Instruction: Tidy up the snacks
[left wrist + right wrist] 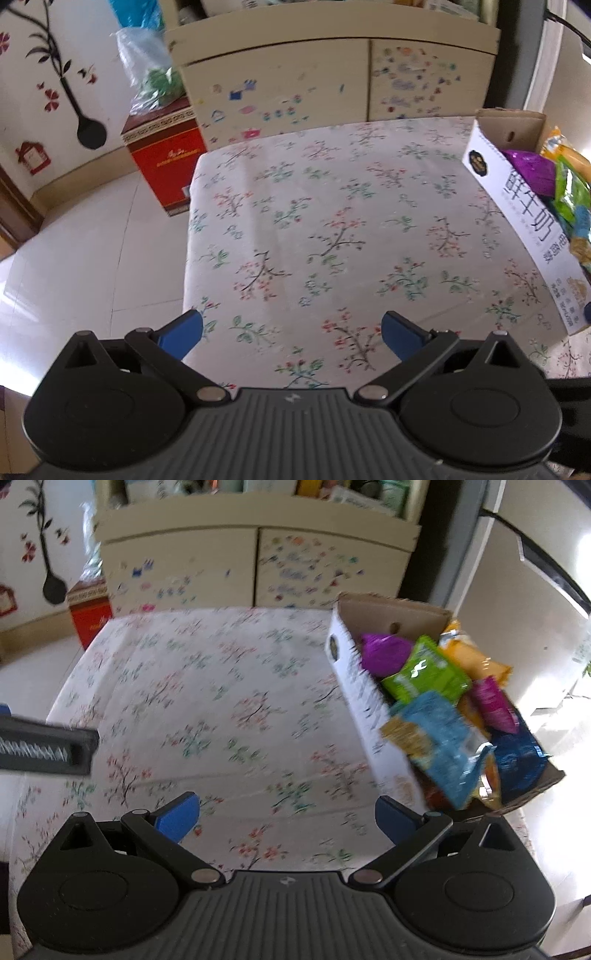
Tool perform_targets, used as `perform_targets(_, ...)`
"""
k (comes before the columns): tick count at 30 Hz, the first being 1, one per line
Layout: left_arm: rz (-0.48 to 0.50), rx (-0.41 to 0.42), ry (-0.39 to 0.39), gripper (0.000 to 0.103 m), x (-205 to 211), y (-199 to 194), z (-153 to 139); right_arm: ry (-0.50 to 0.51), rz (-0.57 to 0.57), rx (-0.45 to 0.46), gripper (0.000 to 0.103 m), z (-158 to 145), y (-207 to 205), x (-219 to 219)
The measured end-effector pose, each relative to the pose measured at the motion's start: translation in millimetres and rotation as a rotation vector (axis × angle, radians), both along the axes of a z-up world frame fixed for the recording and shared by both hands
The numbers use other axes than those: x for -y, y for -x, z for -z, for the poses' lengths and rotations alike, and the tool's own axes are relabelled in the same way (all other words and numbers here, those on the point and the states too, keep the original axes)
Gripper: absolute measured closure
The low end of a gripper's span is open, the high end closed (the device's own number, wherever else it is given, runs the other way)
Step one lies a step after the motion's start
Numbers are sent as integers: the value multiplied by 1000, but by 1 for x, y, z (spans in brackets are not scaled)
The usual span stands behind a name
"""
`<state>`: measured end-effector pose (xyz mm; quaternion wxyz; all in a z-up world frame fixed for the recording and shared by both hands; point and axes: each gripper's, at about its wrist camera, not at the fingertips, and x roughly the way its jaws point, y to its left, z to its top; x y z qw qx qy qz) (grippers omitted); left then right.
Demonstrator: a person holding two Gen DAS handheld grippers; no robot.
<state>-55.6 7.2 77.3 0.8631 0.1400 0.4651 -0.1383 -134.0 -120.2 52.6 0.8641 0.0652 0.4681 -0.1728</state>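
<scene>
I hold both sets of tongs over the bench covered in a white floral-print cloth (332, 221). My left tongs (291, 332) are spread wide with nothing between the blue pads, and my right tongs (287, 814) are spread and empty too.

The snacks all sit in the open white cardboard carton with printed lettering (364, 701) at about two o'clock in the right wrist view. I can pick out a purple foil packet (384, 653), a green pouch (424, 672), a light blue bag (447, 746), an orange packet (476, 661), a magenta packet (493, 705) and a dark blue bag (521, 760), heaped loosely, not in rows. No packet lies on the cloth that I can see.

This fits either a carton gathered full or one waiting to be sorted out; I cannot say which.

The right view is motion-blurred, so labels are unreadable. The left view cuts the carton off at three o'clock, and lower layers are hidden. A dark bar at nine o'clock in the right view is probably my other tool.
</scene>
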Motion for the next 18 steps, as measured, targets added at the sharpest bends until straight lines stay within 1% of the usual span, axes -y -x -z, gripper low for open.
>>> perform_targets(3,-9,2,10,1,-7,-1,0,-15,-13,-8,0,13,-5,-8)
perform_targets(7,-15,-3,23,1,-12,-3,2,-54,-23,15,0,30,-10,-14)
perform_targets(13,-13,-5,37,1,-17,-5,4,-37,-35,34,0,52,-18,-22)
perform_targets(18,-14,-11,53,1,-19,-7,4,-57,-17,109,0,60,-20,-18)
